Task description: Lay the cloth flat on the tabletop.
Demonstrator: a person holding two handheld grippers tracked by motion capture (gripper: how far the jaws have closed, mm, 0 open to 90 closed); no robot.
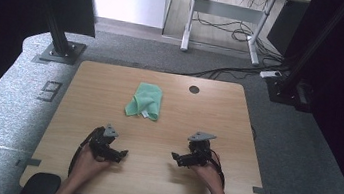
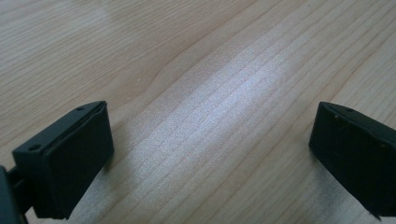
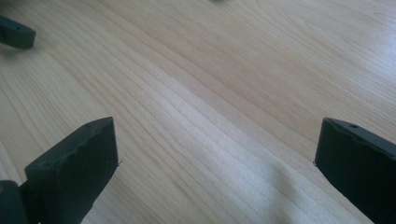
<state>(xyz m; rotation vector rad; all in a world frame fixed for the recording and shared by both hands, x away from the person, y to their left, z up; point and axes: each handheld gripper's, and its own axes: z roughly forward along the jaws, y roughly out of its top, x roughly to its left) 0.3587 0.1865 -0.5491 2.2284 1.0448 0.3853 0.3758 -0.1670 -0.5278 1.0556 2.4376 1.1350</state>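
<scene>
We count two grippers, one cloth and one table. The left gripper (image 1: 121, 155) and the right gripper (image 1: 175, 156) are black, blocky tools, each topped by a grey three-cornered plate and trailing a dark cable, and each rests in one hand at the near part of the table (image 1: 94, 97). They point toward one another, with a stretch of bare wood between their tips.

In the left gripper view we see the left gripper (image 2: 210, 149) with its two jaws spread wide, matte black blocks with flat faces and small screw holes, nothing between them but wood grain. In the right gripper view the right gripper (image 3: 217, 163) is likewise spread wide and empty, above the same pale wood.

The single cloth (image 1: 145, 101) is mint green, soft and crumpled, folded into a rough oblong with a small white tag at its near edge. It lies beyond both grippers, farther from us, well apart from them and roughly midway between the two.

The table is light wood laminate with fine straight grain, rounded corners and one dark round hole (image 1: 194, 89) beyond the right gripper.
</scene>
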